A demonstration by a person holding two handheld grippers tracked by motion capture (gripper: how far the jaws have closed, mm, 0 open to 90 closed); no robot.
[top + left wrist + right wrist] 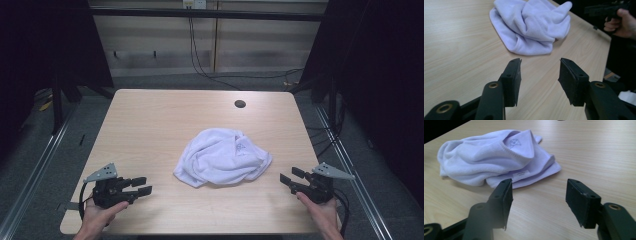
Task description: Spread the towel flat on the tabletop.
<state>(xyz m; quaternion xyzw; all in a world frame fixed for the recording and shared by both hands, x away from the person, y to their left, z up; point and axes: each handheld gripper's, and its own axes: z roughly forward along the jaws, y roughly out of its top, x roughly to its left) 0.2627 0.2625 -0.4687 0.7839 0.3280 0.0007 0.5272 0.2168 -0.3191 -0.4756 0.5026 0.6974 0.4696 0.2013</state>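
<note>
Wooden surface (150, 130) carries crumpled white towel (222, 156) at centre; left gripper (141, 185) and right gripper (289, 177) flank it, fingers wide, empty.

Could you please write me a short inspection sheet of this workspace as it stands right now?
Surface: light wooden table, with a round cable hole near the far edge.
Job's things: white towel, crumpled in a heap at mid-table; a small label shows at its edge.
Clutter: nothing seen on the table.
Grippers: left gripper and right gripper both open, empty, flanking the towel without touching it.
Cables: a black cable loops from the left gripper; dark cables hang down the back wall to the floor.
Surroundings: grey floor, dark curtains at the sides.
</note>
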